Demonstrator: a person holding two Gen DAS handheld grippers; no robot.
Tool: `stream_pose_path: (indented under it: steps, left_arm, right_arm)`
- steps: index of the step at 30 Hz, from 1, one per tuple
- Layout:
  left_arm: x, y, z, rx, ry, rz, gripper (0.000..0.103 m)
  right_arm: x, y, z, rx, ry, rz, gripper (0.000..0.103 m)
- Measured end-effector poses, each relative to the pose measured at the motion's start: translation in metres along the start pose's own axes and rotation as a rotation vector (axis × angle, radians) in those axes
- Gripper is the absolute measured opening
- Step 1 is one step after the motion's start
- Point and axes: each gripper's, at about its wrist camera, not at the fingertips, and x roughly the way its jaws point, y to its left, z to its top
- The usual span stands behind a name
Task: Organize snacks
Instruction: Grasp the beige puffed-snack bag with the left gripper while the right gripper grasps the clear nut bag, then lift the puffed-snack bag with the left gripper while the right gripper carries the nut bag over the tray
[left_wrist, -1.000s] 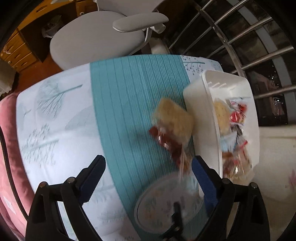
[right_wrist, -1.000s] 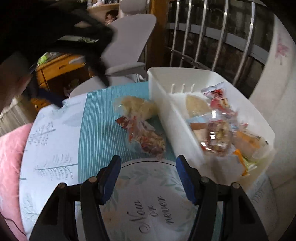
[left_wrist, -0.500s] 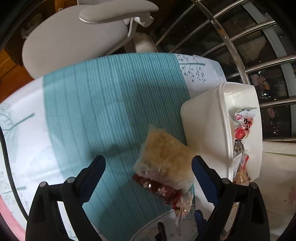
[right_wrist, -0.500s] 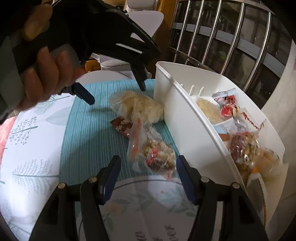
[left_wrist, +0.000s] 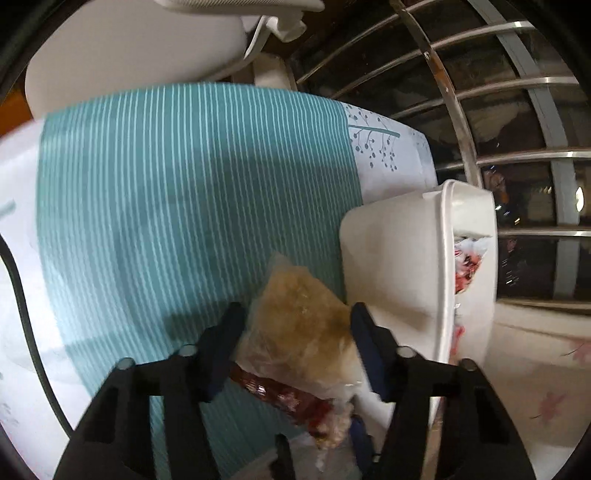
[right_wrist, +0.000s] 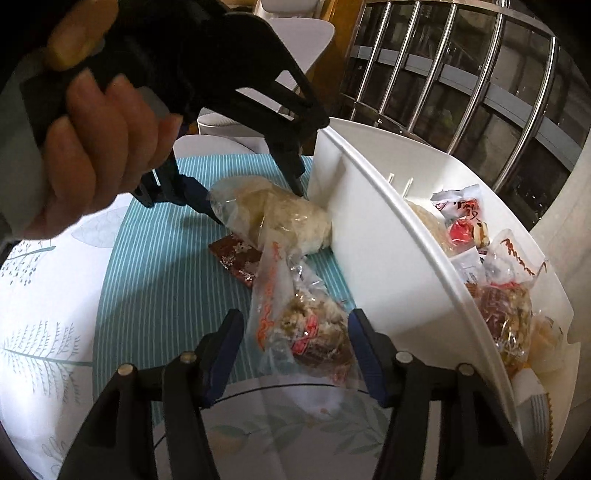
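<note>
A clear bag of pale yellow cake (left_wrist: 299, 325) lies on the teal striped runner beside the white bin (left_wrist: 391, 280). My left gripper (left_wrist: 297, 317) is open with its fingers on either side of this bag; it also shows in the right wrist view (right_wrist: 255, 199), around the same bag (right_wrist: 280, 218). A clear bag of brown nut snack (right_wrist: 310, 328) lies between the open fingers of my right gripper (right_wrist: 295, 325). A dark red wrapped bar (right_wrist: 236, 258) lies under both bags. The bin (right_wrist: 388, 258) holds several wrapped snacks (right_wrist: 480, 258).
A round printed tin lid (right_wrist: 288, 432) lies at the table's near edge under my right gripper. A white chair (left_wrist: 129, 51) stands beyond the table. A steel railing (right_wrist: 443, 81) runs behind the bin. The tablecloth (right_wrist: 44, 295) spreads to the left.
My left gripper has come down and forward over the cake bag, its fingers now straddling it. My right gripper has moved forward so the nut snack bag lies between its fingers.
</note>
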Motion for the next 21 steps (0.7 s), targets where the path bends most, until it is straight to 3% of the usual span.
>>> stream_pose_path:
  steps: [3, 5, 14, 21]
  left_arm:
    - [-0.001, 0.005, -0.001, -0.031, -0.004, -0.015, 0.046]
    - [-0.003, 0.006, -0.002, -0.047, -0.004, -0.015, 0.045]
    - [-0.035, 0.018, -0.018, -0.071, -0.052, 0.049, 0.043]
    - [-0.083, 0.031, -0.054, -0.078, -0.124, 0.091, 0.043]
  right_arm:
    - [0.001, -0.005, 0.0, 0.008, -0.002, -0.026, 0.04]
    - [0.004, -0.009, 0.0, 0.01, 0.003, -0.034, 0.036]
    - [-0.001, -0.015, 0.0, 0.011, 0.029, 0.023, 0.033]
    - [-0.021, -0.015, -0.008, 0.002, 0.03, 0.047, 0.033]
